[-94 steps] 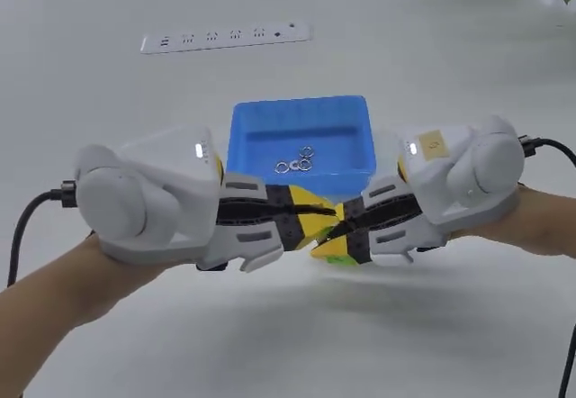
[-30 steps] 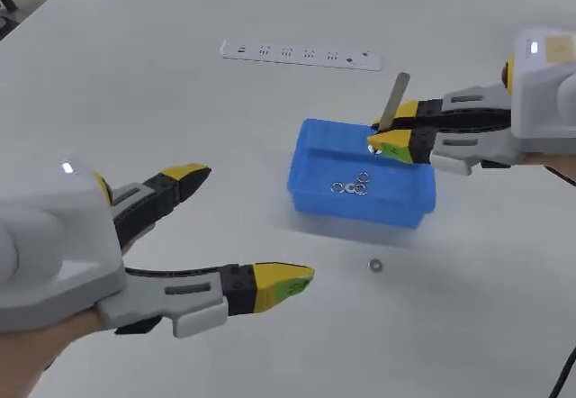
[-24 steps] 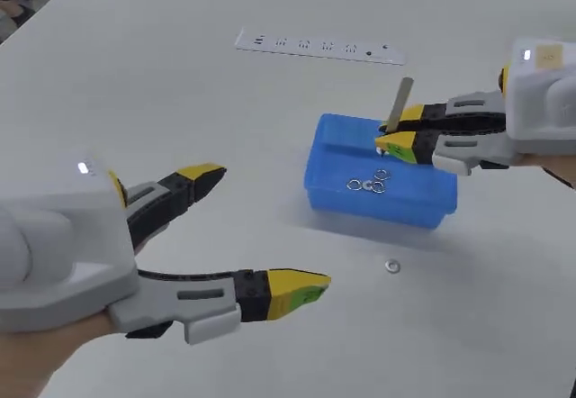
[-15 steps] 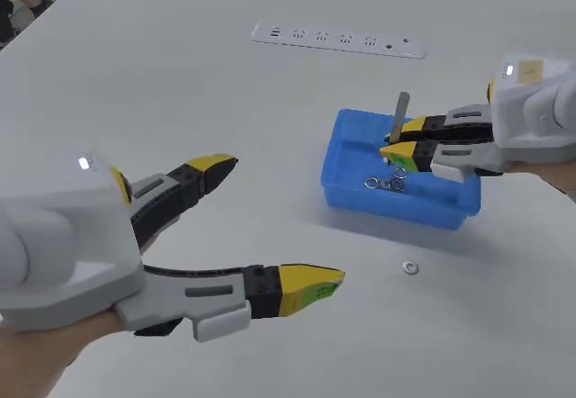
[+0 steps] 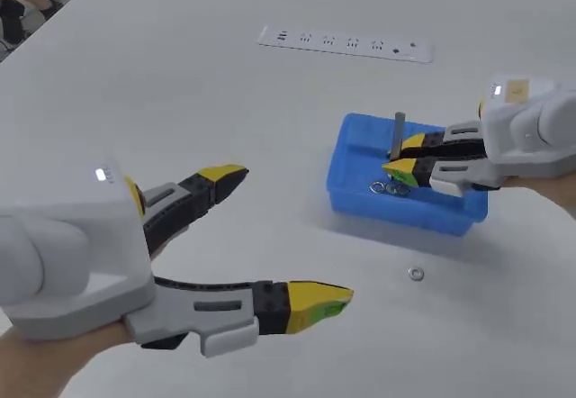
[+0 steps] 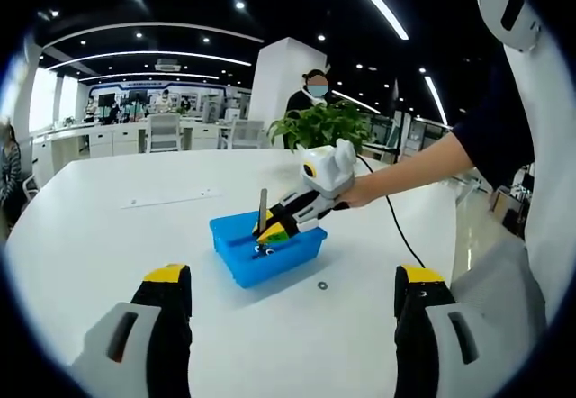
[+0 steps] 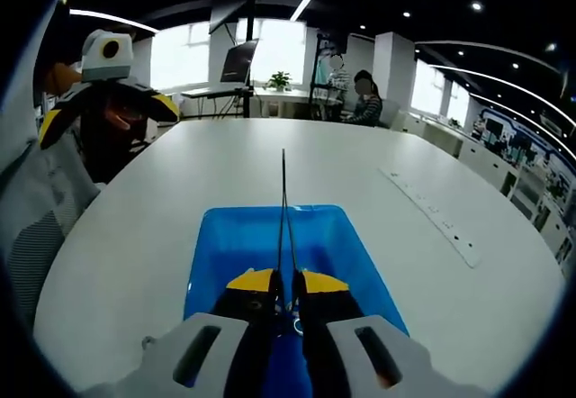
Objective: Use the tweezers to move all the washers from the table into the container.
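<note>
The right gripper (image 5: 406, 157) has its jaws pressed on the tweezers (image 5: 399, 130), which stand more upright over the blue container (image 5: 360, 202) than a second earlier. Several washers (image 5: 389, 187) lie inside. One washer (image 5: 415, 274) lies on the table (image 5: 180, 83) near it. The left gripper (image 5: 290, 234) has its jaws spread and holds nothing.

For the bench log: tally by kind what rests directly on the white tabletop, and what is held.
Blue plastic container: 1
White power strip: 1
Small loose metal washer: 1
Thin metal tweezers, held in the right tool: 1
Total: 4
</note>
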